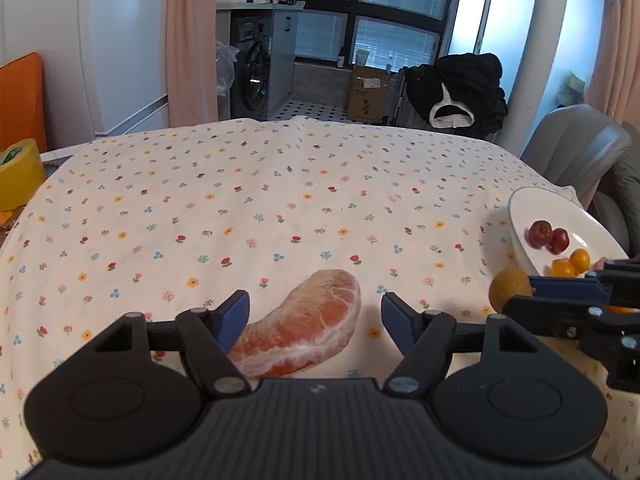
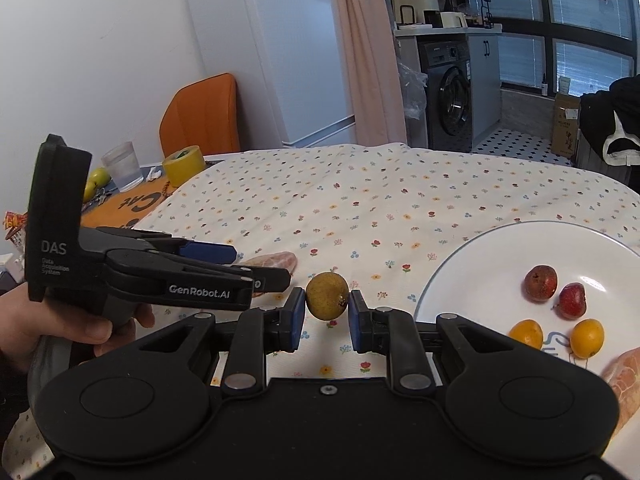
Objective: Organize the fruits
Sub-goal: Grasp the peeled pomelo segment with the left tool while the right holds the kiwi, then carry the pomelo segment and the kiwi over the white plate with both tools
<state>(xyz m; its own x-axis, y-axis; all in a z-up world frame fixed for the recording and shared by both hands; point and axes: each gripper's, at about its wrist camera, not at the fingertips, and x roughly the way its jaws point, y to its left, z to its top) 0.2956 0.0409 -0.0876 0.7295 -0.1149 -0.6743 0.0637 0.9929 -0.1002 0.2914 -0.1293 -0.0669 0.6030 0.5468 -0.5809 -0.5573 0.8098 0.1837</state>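
Note:
In the left wrist view a peeled pink pomelo segment (image 1: 304, 320) lies on the floral tablecloth (image 1: 240, 208), between the spread fingers of my left gripper (image 1: 315, 314), which is open around it. My right gripper (image 2: 327, 306) is shut on a small round brown fruit (image 2: 327, 295) just left of the white plate (image 2: 440, 280). The plate holds two red fruits (image 2: 541, 282), two orange fruits (image 2: 587, 338) and another pomelo segment (image 2: 624, 376). The right wrist view also shows the left gripper (image 2: 260, 268) over the first segment (image 2: 276, 260).
A yellow tape roll (image 2: 184, 166), a glass (image 2: 122, 166) and a green fruit (image 2: 98, 178) stand past the cloth's left edge. A grey chair (image 1: 576, 152) is behind the plate. A hand (image 2: 80, 320) holds the left gripper.

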